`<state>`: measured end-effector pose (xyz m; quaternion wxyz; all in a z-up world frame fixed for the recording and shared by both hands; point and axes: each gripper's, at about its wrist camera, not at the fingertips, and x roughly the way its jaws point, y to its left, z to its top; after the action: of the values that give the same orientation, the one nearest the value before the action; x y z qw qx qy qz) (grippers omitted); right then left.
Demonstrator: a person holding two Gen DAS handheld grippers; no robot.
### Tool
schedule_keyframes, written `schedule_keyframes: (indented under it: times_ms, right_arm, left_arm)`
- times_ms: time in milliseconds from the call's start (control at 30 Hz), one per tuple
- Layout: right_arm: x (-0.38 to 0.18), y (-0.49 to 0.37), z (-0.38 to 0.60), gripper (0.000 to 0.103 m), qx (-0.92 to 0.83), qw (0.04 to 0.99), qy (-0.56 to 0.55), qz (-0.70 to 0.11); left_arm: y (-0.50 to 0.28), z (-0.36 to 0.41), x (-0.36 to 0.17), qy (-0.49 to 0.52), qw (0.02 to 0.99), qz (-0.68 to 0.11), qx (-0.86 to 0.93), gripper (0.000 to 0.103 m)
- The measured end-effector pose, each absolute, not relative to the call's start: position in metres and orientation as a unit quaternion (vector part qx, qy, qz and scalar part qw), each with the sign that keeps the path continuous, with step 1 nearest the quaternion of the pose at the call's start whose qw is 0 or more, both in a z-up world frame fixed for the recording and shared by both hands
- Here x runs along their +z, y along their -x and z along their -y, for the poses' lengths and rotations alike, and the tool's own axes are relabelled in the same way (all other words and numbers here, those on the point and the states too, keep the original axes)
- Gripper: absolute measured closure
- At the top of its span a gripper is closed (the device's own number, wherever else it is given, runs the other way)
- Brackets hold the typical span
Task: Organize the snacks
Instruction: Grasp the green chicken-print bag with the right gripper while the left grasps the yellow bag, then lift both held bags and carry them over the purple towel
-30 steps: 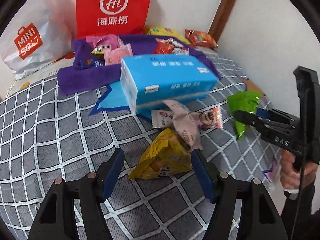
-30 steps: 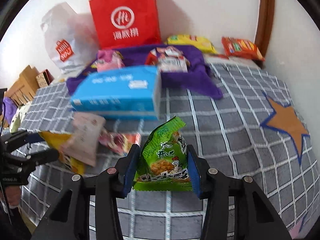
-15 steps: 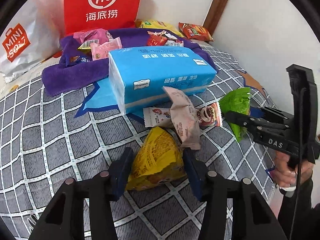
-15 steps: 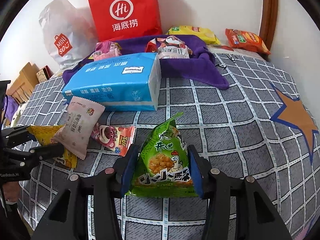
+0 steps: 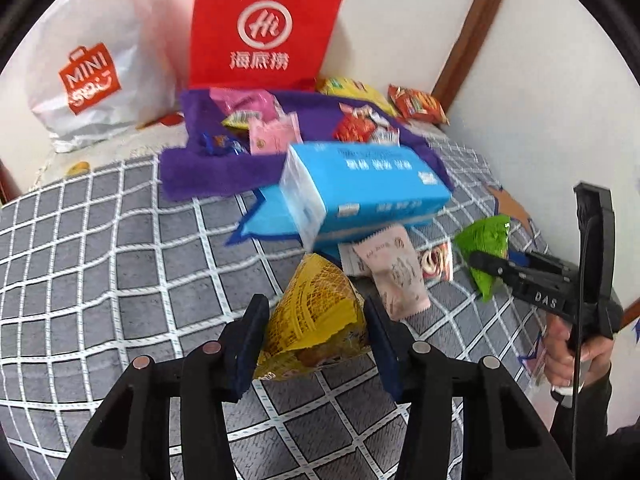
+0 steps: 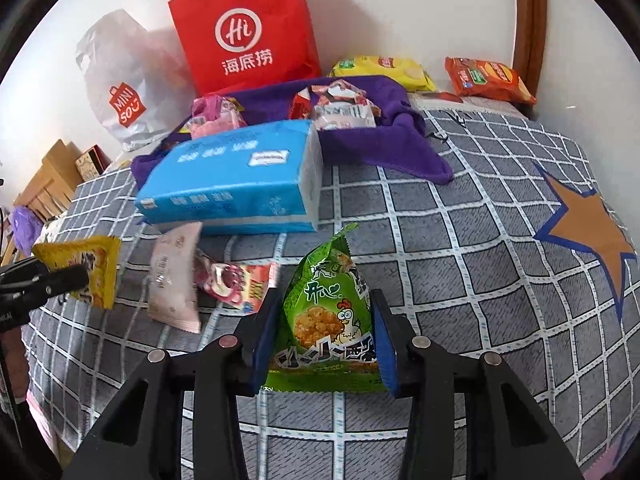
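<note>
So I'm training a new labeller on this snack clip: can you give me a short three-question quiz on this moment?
1. True or false: the left tool grips a yellow snack packet.
2. What is between the right tool's pads?
A. pink packet
B. green snack packet
C. blue tissue pack
3. Fill in: the purple cloth with snacks on it lies in front of the ___ paper bag.

Key: 1 true; 2 B; 3 red.
</note>
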<state>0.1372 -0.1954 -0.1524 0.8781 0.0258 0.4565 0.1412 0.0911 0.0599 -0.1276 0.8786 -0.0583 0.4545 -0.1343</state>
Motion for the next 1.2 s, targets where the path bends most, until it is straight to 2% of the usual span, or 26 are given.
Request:
schedule_keyframes:
  times_ms: [567, 767, 1200]
  right_arm:
    - [-0.070, -0.157, 0.174, 0.060, 0.185, 0.899, -0.016, -0.397]
    - [-0.038, -0.187, 0.163, 0.060, 0.194, 0.909, -0.004, -0.370]
    - [-0.013, -0.270, 0.138, 0.060, 0.216, 0.906, -0.021, -0.363]
  left_arm:
    - [-0.129, -0.049, -0.064, 0.094, 0.891, -0.418, -0.152, 0.056]
    - [-0.158, -0.048, -0.041, 0.099, 0.895, -0.410, -0.146, 0.056]
    - [-0.233, -0.058, -0.014, 0.105, 0.907, -0.385, -0.134, 0.056]
